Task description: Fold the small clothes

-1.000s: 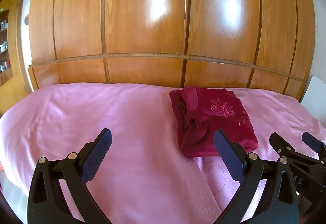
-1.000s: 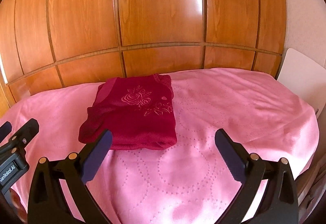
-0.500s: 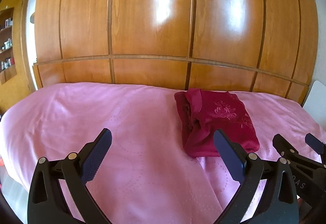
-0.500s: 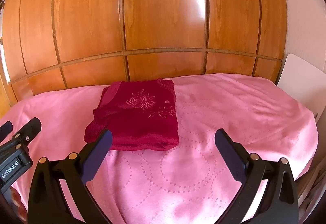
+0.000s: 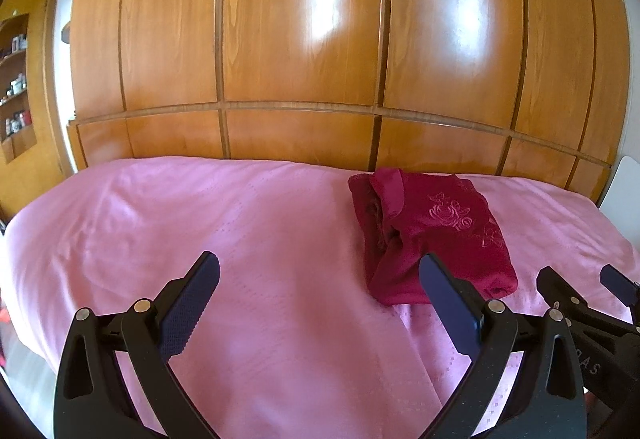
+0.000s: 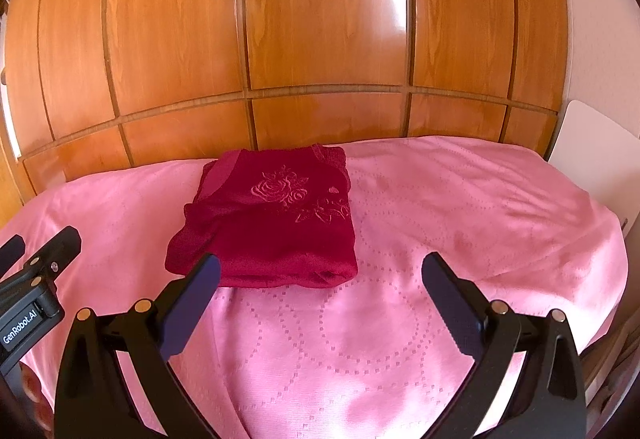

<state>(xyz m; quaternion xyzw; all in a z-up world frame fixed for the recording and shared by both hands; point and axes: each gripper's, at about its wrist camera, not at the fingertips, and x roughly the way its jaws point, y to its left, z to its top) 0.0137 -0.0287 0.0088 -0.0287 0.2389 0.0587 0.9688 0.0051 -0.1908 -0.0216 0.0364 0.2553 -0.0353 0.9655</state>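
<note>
**On the pink bedspread: garment folded**

I see the dark red garment lying folded on the bedspread, near the wooden wardrobe. My left gripper and right gripper both hang spread wide and empty, short of it.

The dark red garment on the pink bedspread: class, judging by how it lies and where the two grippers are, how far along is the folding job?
Done: the dark red garment lies as a compact folded rectangle, rose embroidery up, on the pink bedspread. In hand: nothing; the left gripper and right gripper are both open, clear of it. Left: apparently nothing; no other clothing shows.
</note>
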